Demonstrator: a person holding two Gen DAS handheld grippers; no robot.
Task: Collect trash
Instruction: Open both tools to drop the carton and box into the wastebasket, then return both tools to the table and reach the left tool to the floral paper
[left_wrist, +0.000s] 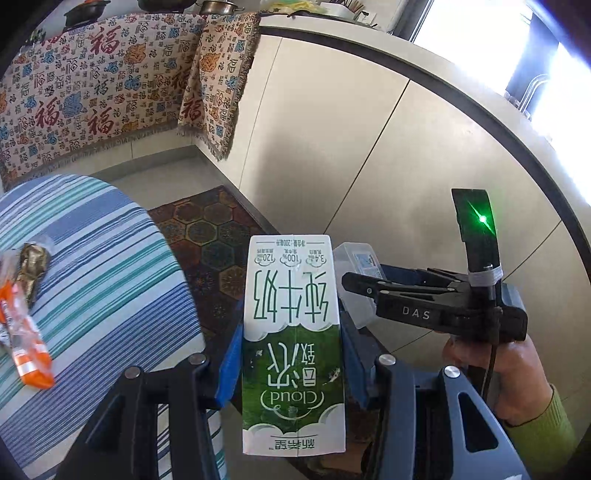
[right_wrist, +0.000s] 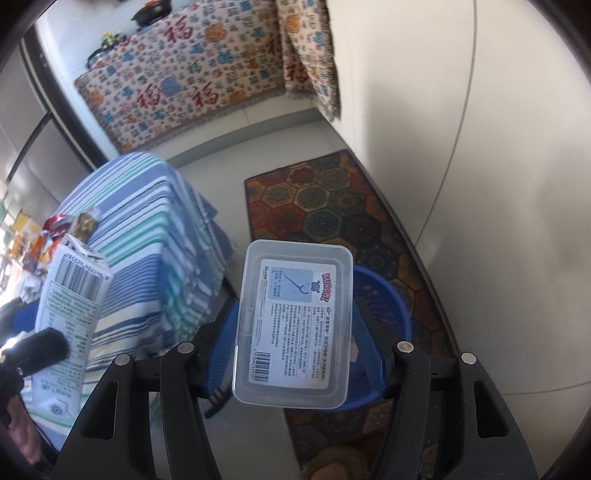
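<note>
The left gripper is clamped on a green-and-white milk carton, its blue pads pressing both long sides, the carton jutting forward past the fingertips. To its left lies a striped tablecloth with an orange wrapper on it. The right gripper grips a clear plastic box by its sides; directly beyond and below that box sits a blue basket on a patterned rug.

Harsh window glare upper right, fisheye-bent edges, slight blur.
</note>
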